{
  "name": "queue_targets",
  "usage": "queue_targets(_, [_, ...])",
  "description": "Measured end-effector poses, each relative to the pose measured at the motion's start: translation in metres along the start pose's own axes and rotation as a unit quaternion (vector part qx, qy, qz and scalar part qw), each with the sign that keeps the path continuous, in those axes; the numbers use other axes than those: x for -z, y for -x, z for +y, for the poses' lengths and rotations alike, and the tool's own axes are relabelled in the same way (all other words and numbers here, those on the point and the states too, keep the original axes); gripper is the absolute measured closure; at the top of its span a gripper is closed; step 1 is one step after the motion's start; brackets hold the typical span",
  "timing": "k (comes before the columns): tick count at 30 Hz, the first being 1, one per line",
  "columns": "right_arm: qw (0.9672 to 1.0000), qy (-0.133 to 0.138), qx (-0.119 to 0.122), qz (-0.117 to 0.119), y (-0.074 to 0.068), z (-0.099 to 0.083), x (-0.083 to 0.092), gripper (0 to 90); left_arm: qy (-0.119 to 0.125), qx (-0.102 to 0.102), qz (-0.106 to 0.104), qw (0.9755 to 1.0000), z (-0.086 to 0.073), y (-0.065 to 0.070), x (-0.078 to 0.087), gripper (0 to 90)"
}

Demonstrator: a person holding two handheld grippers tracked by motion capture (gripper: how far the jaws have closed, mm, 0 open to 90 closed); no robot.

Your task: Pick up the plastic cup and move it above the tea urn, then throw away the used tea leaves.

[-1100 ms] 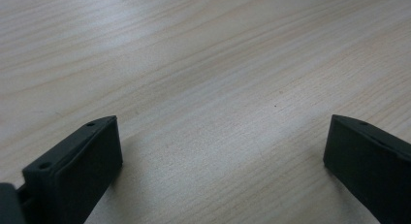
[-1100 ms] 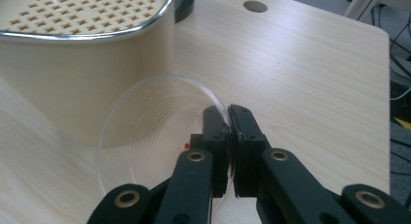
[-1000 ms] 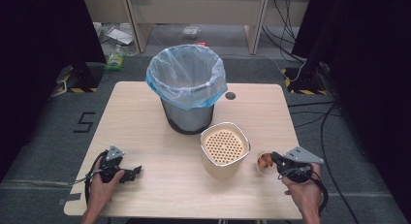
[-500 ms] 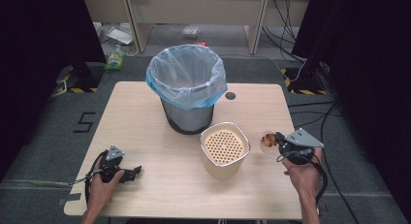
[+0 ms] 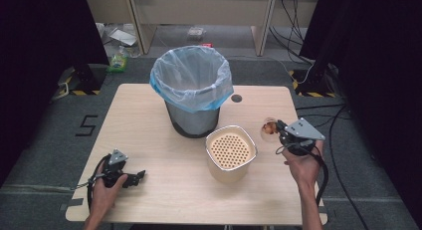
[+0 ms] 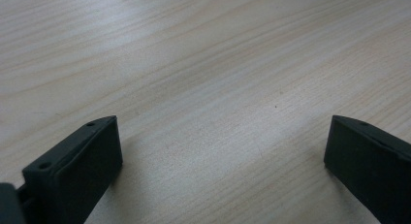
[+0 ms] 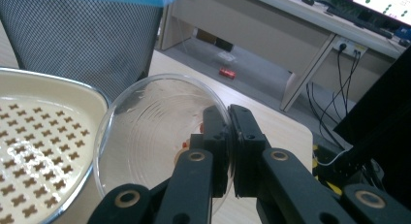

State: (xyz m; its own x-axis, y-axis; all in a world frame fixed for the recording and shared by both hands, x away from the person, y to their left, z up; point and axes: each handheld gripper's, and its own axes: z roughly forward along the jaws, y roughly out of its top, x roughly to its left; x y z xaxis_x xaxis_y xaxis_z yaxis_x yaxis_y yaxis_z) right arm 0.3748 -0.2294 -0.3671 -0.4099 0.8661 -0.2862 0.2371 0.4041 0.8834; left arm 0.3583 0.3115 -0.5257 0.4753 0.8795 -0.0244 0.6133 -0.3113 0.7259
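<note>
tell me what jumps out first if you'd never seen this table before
The mesh bin with its pale blue liner stands tall at the table's far middle, with a perforated cream strainer basin just in front of it. To their right, the right gripper is lifted off the table, pinching the rim of a clear glass dish with orange bits inside.

Clear dish's (image 7: 145,136) rim section behind the right claw (image 7: 230,151)
</note>
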Motion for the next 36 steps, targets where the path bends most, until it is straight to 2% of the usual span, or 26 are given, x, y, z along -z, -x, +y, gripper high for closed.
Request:
queue_targets(11, [0.9994, 0.025, 0.026, 0.0, -0.011, 0.015, -0.002, 86.7, 0.0, 0.0, 0.0, 1.0, 0.0, 0.0, 0.0, 0.0])
queue_targets(14, [0.9985, 0.039, 0.039, 0.003, -0.017, 0.02, -0.004, 86.7, 0.0, 0.0, 0.0, 1.0, 0.0, 0.0, 0.0, 0.0])
queue_targets(15, [0.9976, 0.049, 0.05, 0.003, -0.021, 0.023, -0.006, 86.8, 0.0, 0.0, 0.0, 1.0, 0.0, 0.0, 0.0, 0.0])
queue_targets(16, [0.9976, 0.049, 0.05, 0.003, -0.021, 0.023, -0.006, 86.8, 0.0, 0.0, 0.0, 1.0, 0.0, 0.0, 0.0, 0.0])
queue_targets(18, [0.9958, 0.061, 0.068, 0.004, -0.029, 0.029, -0.009, 86.7, 0.0, -0.001, 0.0, 1.0, 0.0, 0.0, 0.0, 0.0])
queue_targets(20, [0.995, 0.066, 0.075, 0.002, -0.032, 0.031, -0.01, 86.7, 0.0, 0.0, 0.0, 1.0, 0.0, 0.0, 0.0, 0.0])
queue_targets(21, [0.9915, 0.078, 0.105, 0.0, -0.04, 0.036, -0.013, 86.7, 0.0, -0.001, 0.0, 1.0, 0.0, 0.0, 0.0, 0.0])
queue_targets(22, [0.9915, 0.078, 0.105, 0.0, -0.04, 0.036, -0.013, 86.7, 0.0, 0.0, 0.0, 1.0, 0.0, 0.0, 0.0, 0.0])
queue_targets(23, [0.9875, 0.09, 0.129, -0.005, -0.049, 0.038, -0.015, 86.8, 0.0, -0.001, 0.0, 1.0, 0.0, 0.0, 0.0, 0.0])
queue_targets(25, [0.9863, 0.093, 0.137, -0.007, -0.05, 0.038, -0.016, 86.8, 0.0, -0.001, 0.0, 1.0, 0.0, 0.0, 0.0, 0.0])
queue_targets(26, [0.9838, 0.098, 0.149, -0.011, -0.054, 0.039, -0.016, 86.8, 0.0, -0.001, 0.0, 1.0, 0.0, 0.0, 0.0, 0.0])
queue_targets(27, [0.979, 0.102, 0.176, -0.021, -0.063, 0.038, -0.017, 86.8, 0.0, -0.001, 0.0, 1.0, 0.0, 0.0, 0.0, 0.0])
queue_targets(28, [0.979, 0.102, 0.176, -0.021, -0.063, 0.038, -0.017, 86.8, 0.0, -0.001, 0.0, 1.0, 0.0, 0.0, 0.0, 0.0])
queue_targets(29, [0.9734, 0.107, 0.2, -0.033, -0.069, 0.036, -0.017, 87.0, 0.0, -0.001, 0.0, 1.0, 0.0, 0.0, 0.0, 0.0])
queue_targets(30, [0.9734, 0.107, 0.2, -0.033, -0.069, 0.036, -0.017, 87.0, 0.0, -0.001, 0.0, 1.0, 0.0, 0.0, 0.0, 0.0])
queue_targets(31, [0.9682, 0.116, 0.218, -0.043, -0.074, 0.034, -0.015, 86.9, 0.0, -0.001, 0.0, 1.0, 0.0, 0.0, 0.0, 0.0])
queue_targets(32, [0.9682, 0.116, 0.218, -0.043, -0.074, 0.034, -0.015, 86.9, 0.0, -0.001, 0.0, 1.0, 0.0, 0.0, 0.0, 0.0])
queue_targets(34, [0.9594, 0.12, 0.25, -0.054, -0.086, 0.035, -0.008, 87.1, 0.0, -0.001, 0.0, 1.0, 0.0, 0.0, 0.0, 0.0])
queue_targets(35, [0.9573, 0.12, 0.257, -0.059, -0.088, 0.034, -0.009, 87.1, 0.0, -0.001, 0.0, 1.0, 0.0, 0.0, 0.0, 0.0])
queue_targets(36, [0.9537, 0.122, 0.267, -0.066, -0.09, 0.032, -0.01, 87.2, 0.0, -0.001, 0.0, 1.0, 0.0, 0.0, 0.0, 0.0])
